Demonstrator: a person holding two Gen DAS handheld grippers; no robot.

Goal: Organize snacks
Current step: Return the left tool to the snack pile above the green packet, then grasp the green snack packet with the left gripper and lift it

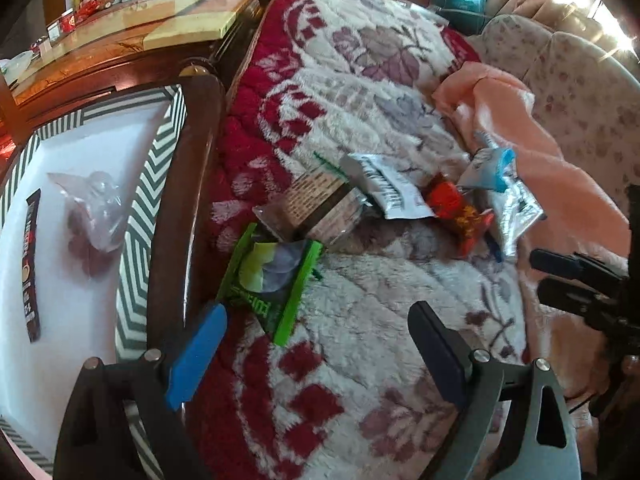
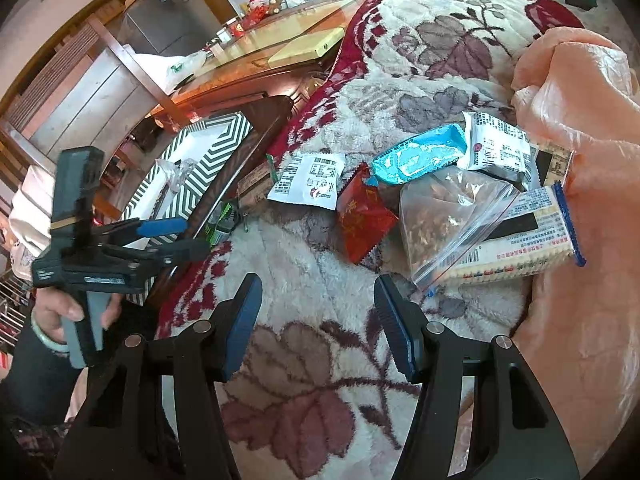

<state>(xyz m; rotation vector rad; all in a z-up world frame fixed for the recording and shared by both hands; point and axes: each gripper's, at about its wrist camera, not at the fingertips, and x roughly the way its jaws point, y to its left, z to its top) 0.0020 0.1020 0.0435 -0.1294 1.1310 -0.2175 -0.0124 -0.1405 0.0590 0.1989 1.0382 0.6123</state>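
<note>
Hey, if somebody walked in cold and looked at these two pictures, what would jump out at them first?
Probably the red-and-cream floral blanket filling both views, with a loose heap of snack packets on it: a red packet, a teal packet and a clear zip bag. Left of the blanket sits a chevron-striped box already holding a dark bar. Both the left gripper and the right gripper hang open, holding nothing.

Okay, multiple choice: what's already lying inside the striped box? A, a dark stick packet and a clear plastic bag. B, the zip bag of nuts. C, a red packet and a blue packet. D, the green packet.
A: in the left wrist view the striped box holds a dark stick packet and a clear plastic bag.
</note>
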